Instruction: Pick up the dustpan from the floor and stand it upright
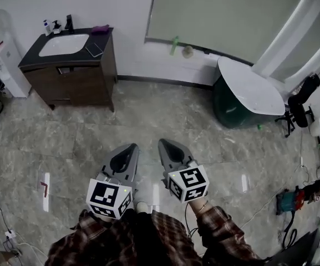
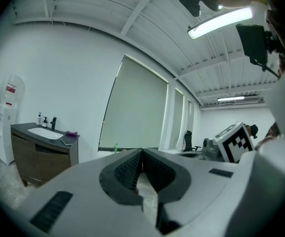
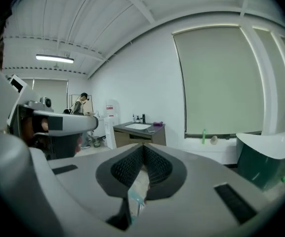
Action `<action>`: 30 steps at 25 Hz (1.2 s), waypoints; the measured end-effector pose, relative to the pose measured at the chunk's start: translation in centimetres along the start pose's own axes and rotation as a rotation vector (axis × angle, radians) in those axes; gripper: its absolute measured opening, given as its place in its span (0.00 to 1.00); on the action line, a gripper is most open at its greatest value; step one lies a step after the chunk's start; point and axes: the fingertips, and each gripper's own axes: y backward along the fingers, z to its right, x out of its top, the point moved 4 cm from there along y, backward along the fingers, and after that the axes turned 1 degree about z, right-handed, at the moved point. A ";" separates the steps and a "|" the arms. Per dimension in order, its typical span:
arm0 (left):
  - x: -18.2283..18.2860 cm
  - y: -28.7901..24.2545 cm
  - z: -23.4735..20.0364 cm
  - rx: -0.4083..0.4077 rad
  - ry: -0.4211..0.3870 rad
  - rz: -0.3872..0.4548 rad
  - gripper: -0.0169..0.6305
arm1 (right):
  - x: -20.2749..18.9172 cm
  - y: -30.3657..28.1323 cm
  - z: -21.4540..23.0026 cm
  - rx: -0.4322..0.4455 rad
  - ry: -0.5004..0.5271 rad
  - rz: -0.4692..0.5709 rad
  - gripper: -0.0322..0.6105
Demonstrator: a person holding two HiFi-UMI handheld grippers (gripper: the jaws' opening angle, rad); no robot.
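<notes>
The dustpan I cannot place: none of my three views shows me where it is.

I count two grippers. The left gripper (image 1: 131, 147) and the right gripper (image 1: 164, 143) are held side by side over the floor (image 1: 65, 143), well apart from the sink cabinet (image 1: 71, 65) and on my side of it. Both point roughly level toward the wall behind that cabinet. Their tips lean slightly toward each other, and the marker cubes sit nearest me. In its own view the left gripper (image 2: 142, 153) has its jaws pressed together on nothing. The right gripper (image 3: 143, 148) is the same, jaws together and empty.

The cabinet's dark worktop carries one basin, two small bottles (image 1: 51, 27), one tap (image 1: 69, 22), one purple item (image 1: 100, 29) and one flat dark item (image 1: 94, 50). One white water dispenser (image 1: 4, 60) stands just left of the cabinet. One dark green tub with a white top (image 1: 248, 96) sits well to its right.

My hands are hidden under the cubes; only plaid sleeves (image 1: 93, 237) and a bit of the right wrist show. The grippers and my body cover the floor directly below them. The green tub is partly cut off in the right gripper view.
</notes>
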 end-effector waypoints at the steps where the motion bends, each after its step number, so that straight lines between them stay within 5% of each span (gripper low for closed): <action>1: 0.4 0.0 0.7 -0.006 -0.006 0.004 0.04 | 0.7 0.8 0.1 -0.002 -0.009 0.017 0.07; 11: 0.1 0.0 2.7 0.026 0.035 0.029 0.04 | 1.3 3.9 0.2 -0.066 -0.113 0.128 0.07; 30: 0.8 0.2 2.5 0.049 0.022 0.033 0.04 | 3.3 4.1 -1.7 -0.010 -0.045 0.163 0.07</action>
